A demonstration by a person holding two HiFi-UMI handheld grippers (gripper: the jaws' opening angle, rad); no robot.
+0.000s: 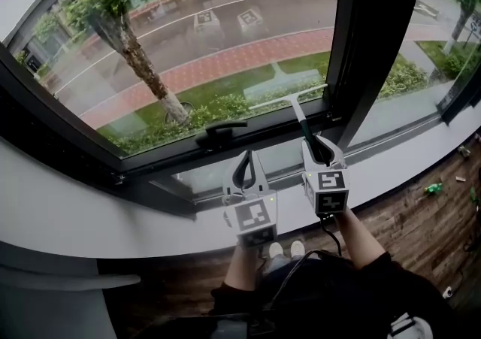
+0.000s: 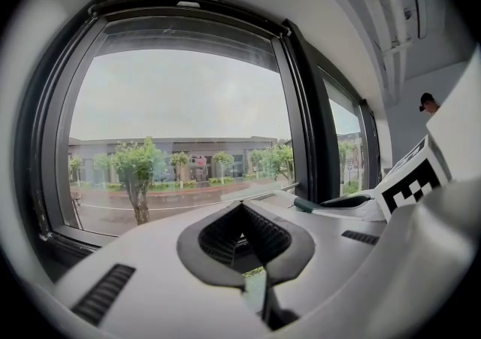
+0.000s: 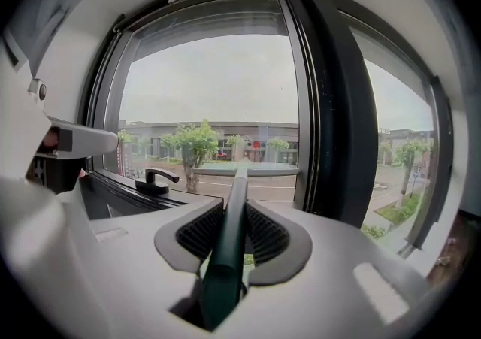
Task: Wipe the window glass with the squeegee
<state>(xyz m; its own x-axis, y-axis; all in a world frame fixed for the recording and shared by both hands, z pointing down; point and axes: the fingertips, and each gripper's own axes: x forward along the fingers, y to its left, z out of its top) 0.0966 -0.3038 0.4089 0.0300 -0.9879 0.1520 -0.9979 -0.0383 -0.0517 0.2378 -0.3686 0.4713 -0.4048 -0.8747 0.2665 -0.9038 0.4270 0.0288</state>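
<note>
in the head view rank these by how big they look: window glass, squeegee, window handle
1. window glass, by far the largest
2. squeegee
3. window handle, the smallest; it lies about as far off as the squeegee, so nearness doesn't skew this.

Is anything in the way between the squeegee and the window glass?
No, nothing visible. The right gripper holds the squeegee, and its blade is up at the bottom of the window glass, beside the dark frame post. The window handle sits off to the left.
</note>
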